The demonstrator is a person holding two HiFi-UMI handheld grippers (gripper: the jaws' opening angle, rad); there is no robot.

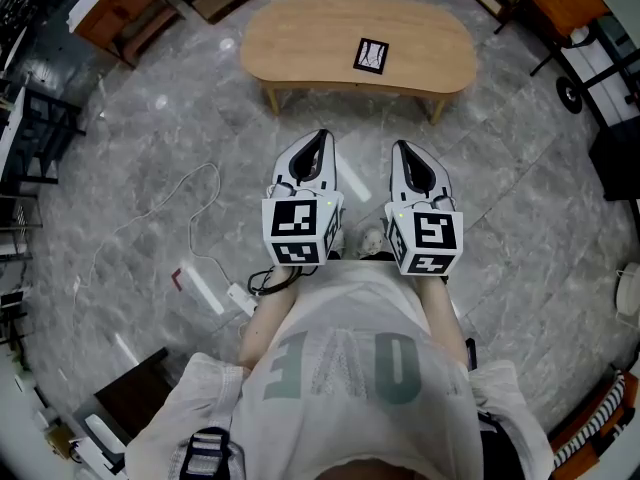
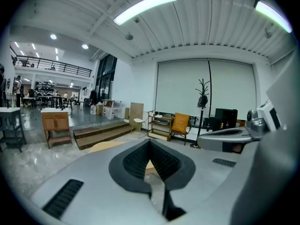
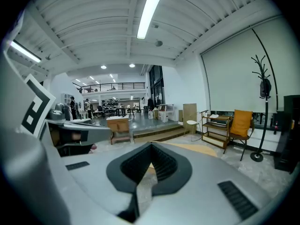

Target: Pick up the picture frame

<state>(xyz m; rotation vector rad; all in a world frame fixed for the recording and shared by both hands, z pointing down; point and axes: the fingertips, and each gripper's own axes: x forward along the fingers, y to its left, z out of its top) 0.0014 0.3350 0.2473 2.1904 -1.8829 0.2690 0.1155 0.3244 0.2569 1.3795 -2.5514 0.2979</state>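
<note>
1. Well, out at 9 o'clock a thin white cable (image 1: 213, 166) loops over the grey stone floor (image 1: 520, 198).
2. My left claw (image 1: 321, 140) is pinched fully together with nothing in it. Its tips aim toward 12 o'clock, above the floor and short of the counter (image 1: 300, 38).
3. That oval wooden counter stands ahead at 12 o'clock. The picture frame (image 1: 371, 55) lies flat on it, right of its middle, at about 1 o'clock from the left claw and well apart from it.
4. My right claw (image 1: 401, 148) rides near the left, aimed the same way, likewise squeezed closed and empty. I read the frame at its 11 o'clock, well apart.
</note>
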